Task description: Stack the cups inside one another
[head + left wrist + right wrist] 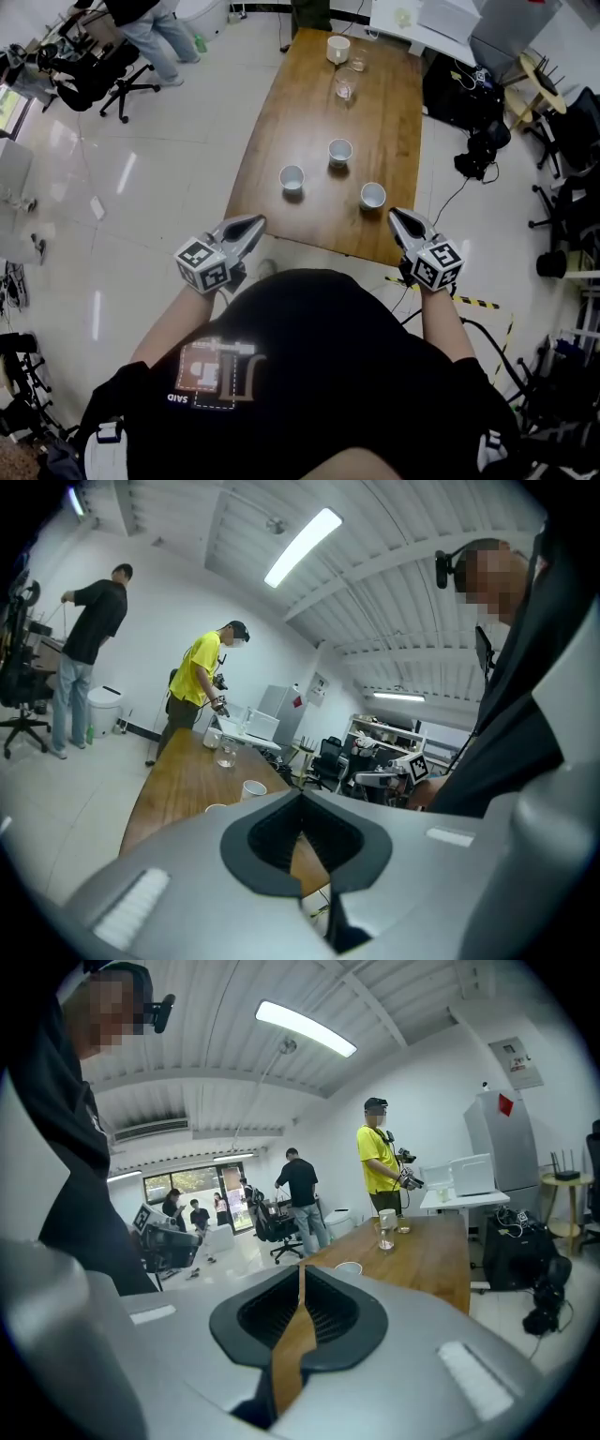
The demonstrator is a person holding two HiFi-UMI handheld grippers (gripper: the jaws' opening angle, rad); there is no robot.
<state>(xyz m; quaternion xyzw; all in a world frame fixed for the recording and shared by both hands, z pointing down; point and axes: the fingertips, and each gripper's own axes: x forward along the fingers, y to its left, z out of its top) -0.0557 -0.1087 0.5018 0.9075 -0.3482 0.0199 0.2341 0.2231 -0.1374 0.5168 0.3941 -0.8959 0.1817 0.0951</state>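
Three white cups stand apart on the near half of the wooden table [309, 112]: one at the left [292, 176], one in the middle [339, 150] and one at the right [372, 195]. My left gripper [251, 225] hovers off the table's near left corner, short of the cups, with its jaws shut and empty [301, 799]. The left gripper view shows a white cup [253, 788] beyond the jaws. My right gripper [397, 219] hangs over the near edge, just in front of the right cup. Its jaws [300, 1274] stand a narrow slit apart with nothing between them.
At the table's far end stand another white cup [338, 49] and two glasses [345, 87]. A person in yellow [204, 682] stands there. Office chairs [122, 80] are at the left; cables and black gear [483, 150] lie right of the table.
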